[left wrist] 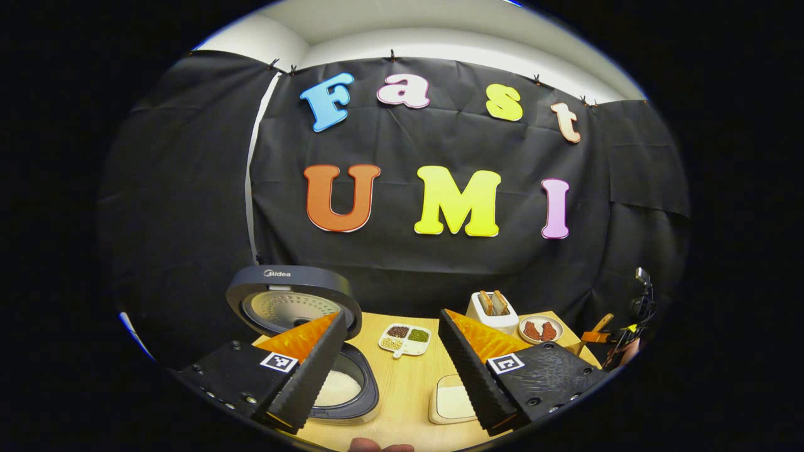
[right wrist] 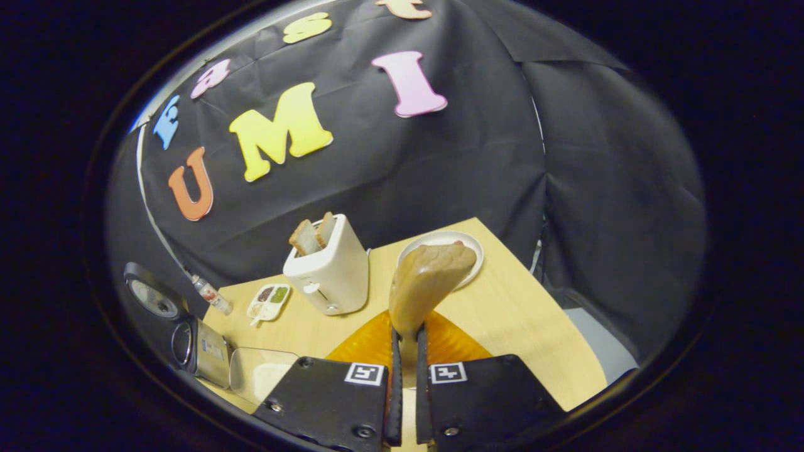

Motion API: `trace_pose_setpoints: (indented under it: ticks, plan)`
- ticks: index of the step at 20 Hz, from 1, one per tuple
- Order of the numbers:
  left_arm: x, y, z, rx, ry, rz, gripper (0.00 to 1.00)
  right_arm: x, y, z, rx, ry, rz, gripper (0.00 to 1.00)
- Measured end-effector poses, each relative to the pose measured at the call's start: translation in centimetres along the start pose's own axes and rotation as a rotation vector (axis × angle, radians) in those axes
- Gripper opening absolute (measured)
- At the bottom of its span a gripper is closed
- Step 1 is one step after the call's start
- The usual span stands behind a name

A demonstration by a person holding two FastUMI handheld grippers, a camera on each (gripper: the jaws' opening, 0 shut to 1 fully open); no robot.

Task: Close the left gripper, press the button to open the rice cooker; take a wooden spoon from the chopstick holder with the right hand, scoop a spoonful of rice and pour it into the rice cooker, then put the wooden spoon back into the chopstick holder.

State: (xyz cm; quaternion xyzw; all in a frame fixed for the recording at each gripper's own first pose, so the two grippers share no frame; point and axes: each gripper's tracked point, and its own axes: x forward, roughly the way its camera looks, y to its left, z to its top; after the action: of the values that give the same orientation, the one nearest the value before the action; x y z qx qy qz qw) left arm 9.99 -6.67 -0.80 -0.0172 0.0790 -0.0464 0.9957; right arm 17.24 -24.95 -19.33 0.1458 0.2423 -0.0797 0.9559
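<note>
My left tongs [left wrist: 389, 383] stood wide open above the desk [left wrist: 408, 383], with the rice cooker [left wrist: 342, 389] at about 7 o'clock in the left gripper view, its lid [left wrist: 292, 304] raised and white rice [left wrist: 336, 388] showing in the pot. A sectioned dish [left wrist: 405, 339] lay near 12 o'clock of the tongs, a shallow rice tray [left wrist: 453, 402] sat just beside my right finger, and a toaster [left wrist: 492, 312] stood near 1 o'clock. My right tongs [right wrist: 406, 351] were clamped on the handle of the wooden spoon [right wrist: 427, 282], its bowl pointing to 12 o'clock over a plate [right wrist: 468, 248], with the toaster at 11 o'clock in the right gripper view.
</note>
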Motion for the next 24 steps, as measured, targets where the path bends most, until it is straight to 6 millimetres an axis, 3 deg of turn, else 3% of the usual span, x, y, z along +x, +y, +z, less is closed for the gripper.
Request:
trace_pose_setpoints:
  ticks: [3,6,10,12,15,19,24]
  plan:
    - [-1.9,1.3,0.5,-0.006,-0.031,0.008,0.94,-2.5,4.6,1.6,-0.072,-0.038,0.048,0.13]
    - [-3.8,3.2,0.8,-0.011,-0.059,0.029,0.94,-4.3,9.5,1.9,-0.118,-0.055,0.107,0.13]
    - [-6.5,5.8,0.7,-0.022,-0.081,0.049,0.94,-5.5,16.8,-0.4,-0.176,-0.039,0.2,0.13]
    - [-7.7,7.2,0.6,-0.024,-0.08,0.068,0.94,-5.0,19.2,-2.8,-0.22,-0.008,0.205,0.13]
    - [-9.3,9.4,0.2,-0.039,-0.074,0.098,0.94,-3.3,20.9,-6.9,-0.29,0.05,0.186,0.14]
    - [-11.4,12.3,-0.4,-0.058,-0.055,0.155,0.94,-0.2,19.7,-12.2,-0.387,0.106,0.09,0.13]
    - [-13.6,15.4,-1.2,-0.069,-0.024,0.228,0.95,1.9,18.8,-15.2,-0.476,0.102,-0.001,0.14]
